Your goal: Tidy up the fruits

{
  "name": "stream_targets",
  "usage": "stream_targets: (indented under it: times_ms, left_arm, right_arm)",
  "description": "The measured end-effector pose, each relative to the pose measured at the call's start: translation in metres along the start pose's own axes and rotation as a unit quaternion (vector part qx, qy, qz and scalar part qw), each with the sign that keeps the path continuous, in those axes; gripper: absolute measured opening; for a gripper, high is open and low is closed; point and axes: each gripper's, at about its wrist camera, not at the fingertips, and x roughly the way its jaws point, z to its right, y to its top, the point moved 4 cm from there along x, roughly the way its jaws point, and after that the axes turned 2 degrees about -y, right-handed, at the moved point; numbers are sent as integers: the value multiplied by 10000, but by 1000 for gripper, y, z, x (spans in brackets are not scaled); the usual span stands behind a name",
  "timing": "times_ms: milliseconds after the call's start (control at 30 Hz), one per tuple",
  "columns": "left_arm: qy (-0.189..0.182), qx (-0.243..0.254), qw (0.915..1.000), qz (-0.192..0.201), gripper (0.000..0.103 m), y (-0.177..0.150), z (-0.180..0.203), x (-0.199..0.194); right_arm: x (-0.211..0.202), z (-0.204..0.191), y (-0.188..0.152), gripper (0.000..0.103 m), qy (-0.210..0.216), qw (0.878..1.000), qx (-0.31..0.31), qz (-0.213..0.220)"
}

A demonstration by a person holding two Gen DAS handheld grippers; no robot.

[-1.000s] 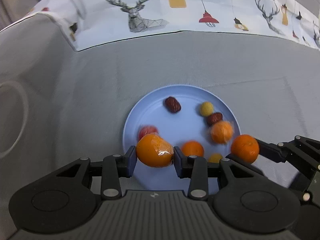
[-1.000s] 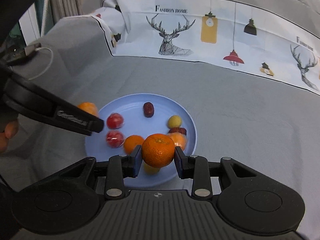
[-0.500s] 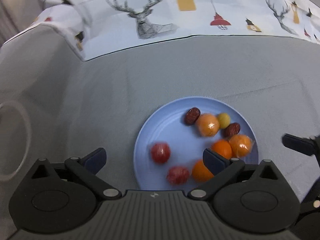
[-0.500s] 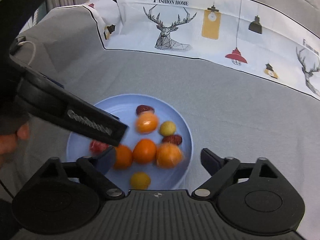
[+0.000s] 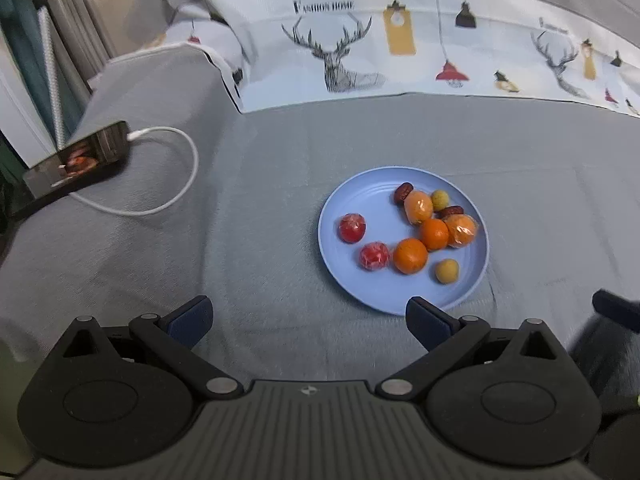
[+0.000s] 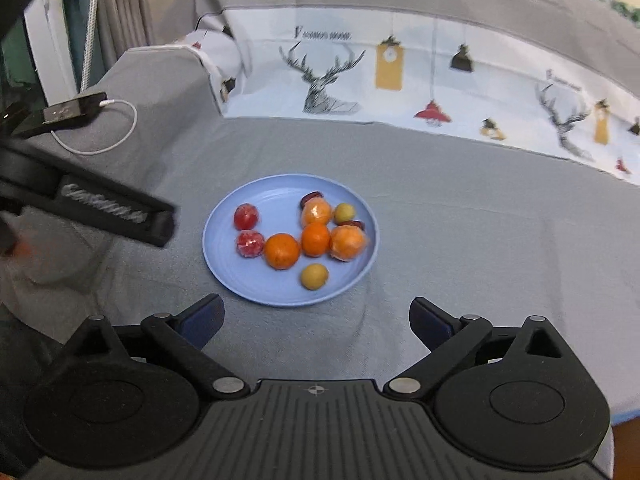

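Observation:
A light blue plate [image 5: 360, 292] sits on the grey cloth and also shows in the right wrist view [image 6: 224, 268]. On it lie several fruits: oranges [image 5: 409, 255] [image 6: 282, 251], plastic-wrapped oranges [image 5: 462, 230] [image 6: 348, 243], two wrapped red fruits [image 5: 352, 227] [image 6: 246, 217], small yellow fruits [image 5: 447, 271] [image 6: 315, 276] and dark red dates [image 5: 403, 192]. My left gripper [image 5: 308, 316] is open and empty, in front of the plate. My right gripper [image 6: 316, 316] is open and empty, in front of the plate. The left gripper's finger [image 6: 120, 212] shows at the left of the right view.
A phone [image 5: 76, 164] on a white charging cable [image 5: 176, 196] lies on the raised grey cushion at the left. A white cloth printed with deer and lamps [image 5: 400, 60] runs along the back. Curtains hang at the far left.
Both grippers opened and let go of their oranges onto the plate, then pulled back and up away from it. The fruits have settled on the plate.

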Motion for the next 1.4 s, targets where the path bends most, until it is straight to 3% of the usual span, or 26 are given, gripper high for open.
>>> stream_targets:
  times_ms: [433,1400]
  left_arm:
    - [139,-88,9992,374,103,-51,-6,-53]
    - [149,-56,9995,271,103,-60,-10,-54]
  right_arm:
    - [-58,-12,-26,102,-290,9960,-310,786]
    - [-68,-23,-31,102,-311,9948,-411,880]
